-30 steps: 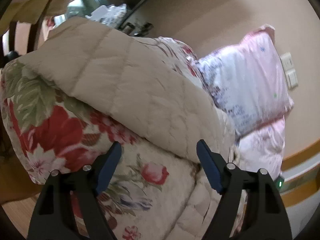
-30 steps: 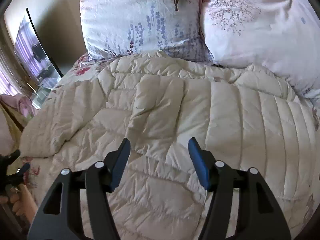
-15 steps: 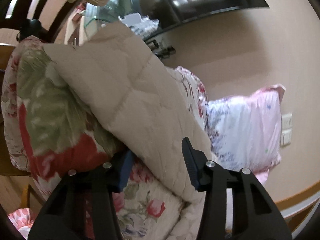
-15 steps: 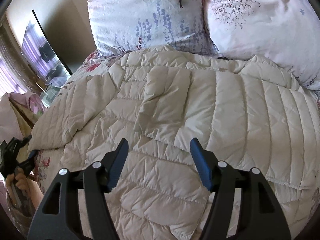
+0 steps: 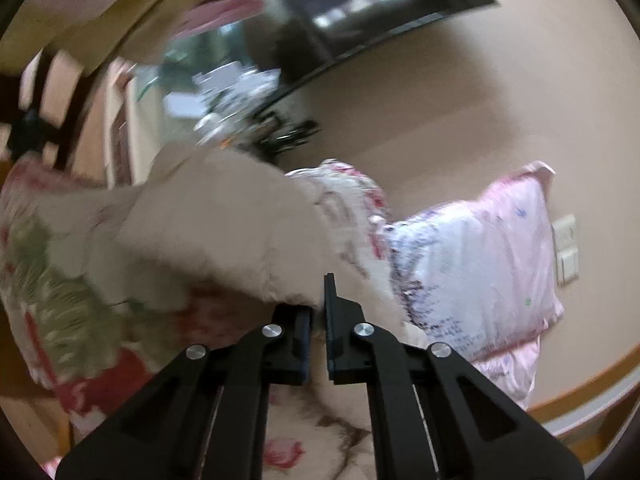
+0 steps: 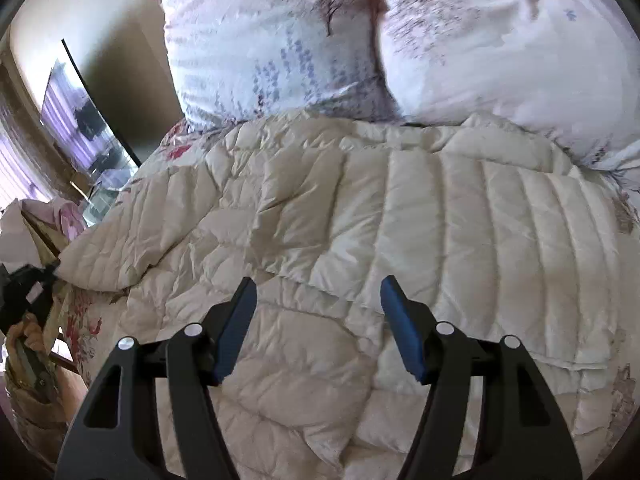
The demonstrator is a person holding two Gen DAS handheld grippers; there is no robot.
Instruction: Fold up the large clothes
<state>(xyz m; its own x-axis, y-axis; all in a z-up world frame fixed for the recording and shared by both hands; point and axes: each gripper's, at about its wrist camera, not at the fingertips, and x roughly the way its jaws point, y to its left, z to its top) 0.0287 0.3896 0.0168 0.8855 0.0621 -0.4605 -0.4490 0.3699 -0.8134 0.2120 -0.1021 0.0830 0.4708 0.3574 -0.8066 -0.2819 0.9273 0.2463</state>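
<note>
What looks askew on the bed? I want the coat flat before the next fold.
The beige quilted coat is not flat: creases bunch across its middle, and its sleeve end hangs past the floral bedspread edge. The left gripper is pinching that end; the right gripper hovers open.

The left wrist view is dim, warm-toned and heavily motion-blurred: the quilted coat (image 5: 224,232) smears into streaks, and bright reflections glare on the dark television (image 5: 360,4) above it. The right wrist view is brighter and sharper, though the pillows (image 6: 280,40) blur. Both views bend strongly and darken at the edges.
</note>
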